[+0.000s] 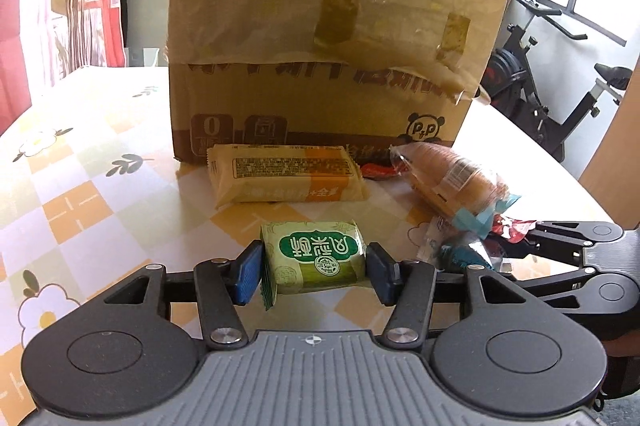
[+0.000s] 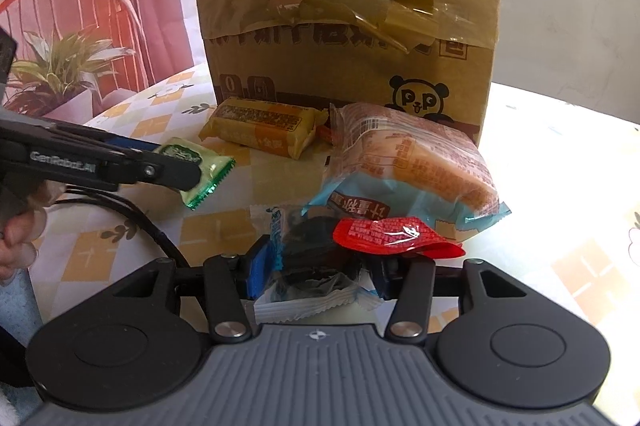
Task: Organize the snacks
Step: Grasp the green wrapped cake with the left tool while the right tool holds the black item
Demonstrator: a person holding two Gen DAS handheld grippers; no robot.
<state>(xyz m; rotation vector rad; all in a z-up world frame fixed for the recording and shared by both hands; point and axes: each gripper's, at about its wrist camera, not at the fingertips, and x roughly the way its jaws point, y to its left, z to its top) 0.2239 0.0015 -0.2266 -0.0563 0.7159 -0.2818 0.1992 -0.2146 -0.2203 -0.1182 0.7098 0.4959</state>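
Snacks lie scattered on the desk (image 1: 80, 162) in front of the cardboard box (image 1: 320, 38), which is your landmark and the likely place to gather them. Your left gripper (image 1: 314, 272) has its fingers clamped on the green packet (image 1: 316, 258), gripped across its short sides so it sits flat between the blue pads (image 1: 247, 272), apparently lifted clear of the desk, nearer you than the yellow bar (image 1: 286, 174) at the box's foot. Your right gripper (image 2: 316, 272) pinches a clear blue-edged packet (image 2: 308, 258) of dark biscuits, with the red sachet (image 2: 392, 234) draped over it and the bread bag (image 2: 404, 162) between it and the box. Both grippers tilt downward toward the box.
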